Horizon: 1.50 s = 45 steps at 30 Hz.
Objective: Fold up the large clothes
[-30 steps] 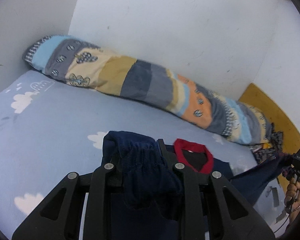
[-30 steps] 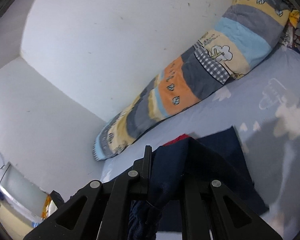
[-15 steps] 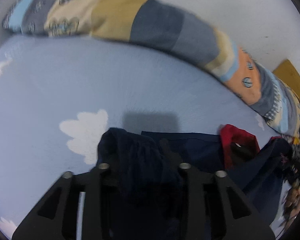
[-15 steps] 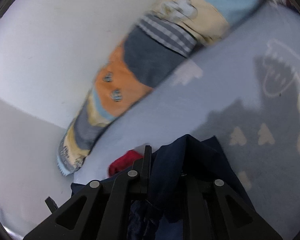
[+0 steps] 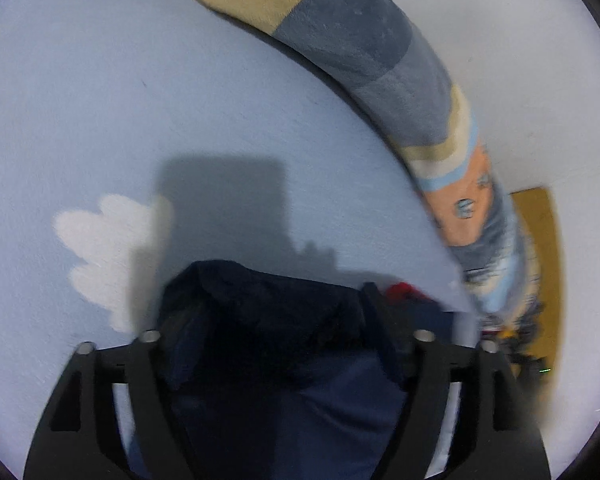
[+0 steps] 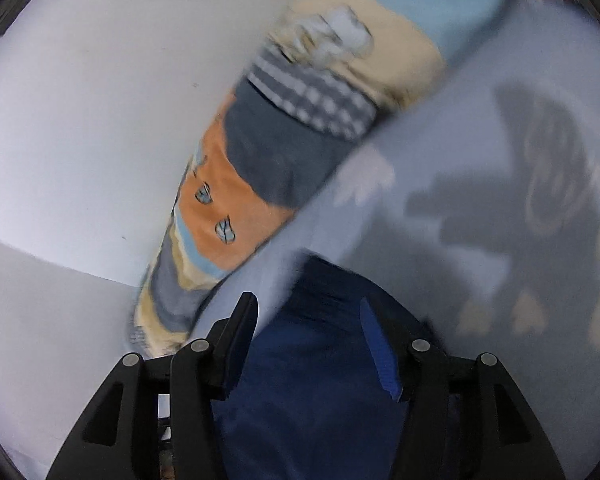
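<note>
A dark navy garment (image 5: pixel 276 340) with a red collar (image 5: pixel 399 291) lies on the light blue bed sheet (image 5: pixel 140 100). In the left wrist view its bunched cloth sits between the spread fingers of my left gripper (image 5: pixel 272 312). In the right wrist view the navy cloth (image 6: pixel 311 360) lies between the wide-apart fingers of my right gripper (image 6: pixel 307 312). Both grippers are open and low over the bed, with the cloth loose between the fingers.
A long patchwork bolster (image 5: pixel 379 60) lies along the white wall (image 5: pixel 519 40); it also shows in the right wrist view (image 6: pixel 292 152). The sheet has white cloud prints (image 5: pixel 104 248). A yellow-brown board (image 5: pixel 539 260) and clutter stand at the far right.
Both grippers have dropped towards the bed and opened, so their fingers now stand wide apart around the navy cloth. The garment has come down onto the sheet. The views are blurred by motion.
</note>
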Tool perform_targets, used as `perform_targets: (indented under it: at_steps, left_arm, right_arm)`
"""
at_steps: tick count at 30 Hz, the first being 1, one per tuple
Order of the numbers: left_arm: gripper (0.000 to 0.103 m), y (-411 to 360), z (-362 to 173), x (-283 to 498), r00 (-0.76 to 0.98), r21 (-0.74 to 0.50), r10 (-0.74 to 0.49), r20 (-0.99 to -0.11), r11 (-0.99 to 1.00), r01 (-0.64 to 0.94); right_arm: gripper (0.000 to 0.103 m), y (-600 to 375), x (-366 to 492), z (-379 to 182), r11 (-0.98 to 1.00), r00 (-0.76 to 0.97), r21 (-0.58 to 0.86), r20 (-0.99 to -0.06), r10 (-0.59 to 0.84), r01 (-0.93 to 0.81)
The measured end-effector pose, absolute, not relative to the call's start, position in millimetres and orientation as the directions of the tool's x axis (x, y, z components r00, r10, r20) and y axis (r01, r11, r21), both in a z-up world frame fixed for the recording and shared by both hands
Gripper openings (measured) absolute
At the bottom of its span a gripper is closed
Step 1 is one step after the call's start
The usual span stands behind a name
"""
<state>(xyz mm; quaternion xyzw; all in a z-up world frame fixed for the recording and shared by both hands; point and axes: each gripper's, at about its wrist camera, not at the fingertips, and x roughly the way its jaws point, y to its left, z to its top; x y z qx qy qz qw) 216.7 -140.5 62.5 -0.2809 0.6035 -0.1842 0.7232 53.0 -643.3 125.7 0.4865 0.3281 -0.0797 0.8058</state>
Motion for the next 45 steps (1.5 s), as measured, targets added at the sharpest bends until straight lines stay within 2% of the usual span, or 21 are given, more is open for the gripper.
perform_targets:
  at_steps: [3, 7, 10, 11, 12, 14, 17, 18, 20, 22, 24, 26, 30, 31, 34, 35, 36, 38, 40, 42, 45]
  left_arm:
    - [0.08, -128, 61, 215, 0.187, -0.701, -0.679, -0.71, 0.705, -0.106]
    - [0.081, -113, 80, 216, 0.228, -0.709, -0.685, -0.692, 0.704, -0.04]
    - [0.082, -95, 81, 216, 0.248, -0.809, -0.777, -0.579, 0.586, -0.055]
    - [0.082, -93, 83, 215, 0.274, -0.802, -0.762, -0.587, 0.595, -0.064]
    - [0.082, -94, 90, 210, 0.305, -0.761, -0.719, -0.625, 0.648, -0.031]
    - [0.082, -119, 105, 190, 0.311, -0.599, -0.602, -0.736, 0.792, 0.115]
    - [0.082, -165, 110, 146, 0.301, -0.398, -0.5, -0.812, 0.852, 0.341]
    - [0.082, -192, 108, 120, 0.315, -0.27, -0.429, -0.847, 0.856, 0.441]
    - [0.082, -218, 98, 87, 0.338, -0.126, -0.355, -0.872, 0.829, 0.545]
    - [0.083, -234, 74, 56, 0.38, 0.043, -0.229, -0.896, 0.807, 0.589]
    - [0.084, -228, 53, 38, 0.395, 0.092, -0.188, -0.899, 0.801, 0.591]
    - [0.087, -209, 54, 28, 0.439, 0.081, -0.203, -0.875, 0.834, 0.546]
    - [0.098, -159, 52, 11, 0.427, -0.03, -0.24, -0.872, 0.896, 0.443]
    - [0.102, -148, 50, 7, 0.429, -0.051, -0.25, -0.868, 0.904, 0.425]
    - [0.103, -114, 42, -13, 0.398, -0.159, -0.308, -0.864, 0.918, 0.364]
    - [0.103, -102, 40, -18, 0.386, -0.206, -0.33, -0.861, 0.922, 0.328]
    - [0.103, -96, 38, -21, 0.386, -0.219, -0.334, -0.86, 0.924, 0.312]
    - [0.103, -89, 39, -33, 0.379, -0.223, -0.328, -0.865, 0.929, 0.296]
    - [0.103, -92, 47, -45, 0.389, -0.157, -0.264, -0.883, 0.945, 0.286]
    - [0.103, -95, 68, -55, 0.449, -0.082, -0.216, -0.867, 0.951, 0.299]
    - [0.103, -103, 95, -63, 0.496, -0.104, -0.226, -0.839, 0.96, 0.261]
  right_arm:
    - [0.057, -641, 56, 129, 0.515, 0.8, 0.764, -0.558, 0.222, 0.39]
    - [0.057, -613, 71, 129, 0.642, 0.743, 0.677, -0.623, 0.242, 0.359]
    - [0.057, -588, 73, 125, 0.711, 0.705, 0.631, -0.655, 0.273, 0.311]
    - [0.057, -581, 72, 123, 0.728, 0.697, 0.618, -0.661, 0.278, 0.296]
    - [0.057, -574, 71, 122, 0.744, 0.688, 0.606, -0.668, 0.285, 0.281]
    - [0.057, -561, 67, 119, 0.769, 0.662, 0.582, -0.689, 0.294, 0.265]
    - [0.057, -540, 54, 119, 0.818, 0.631, 0.531, -0.718, 0.294, 0.224]
    - [0.057, -533, 49, 119, 0.837, 0.621, 0.506, -0.73, 0.287, 0.208]
    - [0.057, -514, 35, 119, 0.897, 0.582, 0.403, -0.779, 0.233, 0.181]
    - [0.055, -501, 20, 113, 0.94, 0.546, 0.307, -0.818, 0.179, 0.151]
    - [0.055, -495, 2, 103, 0.967, 0.498, 0.208, -0.86, 0.108, 0.149]
    - [0.055, -496, -19, 92, 0.978, 0.464, 0.154, -0.883, 0.072, 0.141]
    - [0.057, -516, -71, 80, 0.979, 0.447, 0.063, -0.894, -0.032, 0.196]
    - [0.058, -524, -87, 77, 0.973, 0.451, 0.075, -0.892, -0.033, 0.218]
    - [0.06, -545, -123, 68, 0.95, 0.456, 0.136, -0.89, -0.007, 0.281]
    - [0.062, -550, -134, 68, 0.943, 0.465, 0.145, -0.885, -0.012, 0.3]
    - [0.072, -552, -139, 68, 0.937, 0.462, 0.15, -0.887, -0.014, 0.315]
    - [0.075, -561, -149, 59, 0.908, 0.414, 0.202, -0.91, 0.036, 0.366]
    - [0.071, -567, -158, 61, 0.879, 0.424, 0.241, -0.904, 0.049, 0.412]
    - [0.062, -563, -162, 77, 0.875, 0.416, 0.222, -0.909, 0.027, 0.429]
    - [0.066, -552, -173, 119, 0.838, 0.526, 0.305, -0.85, 0.025, 0.453]
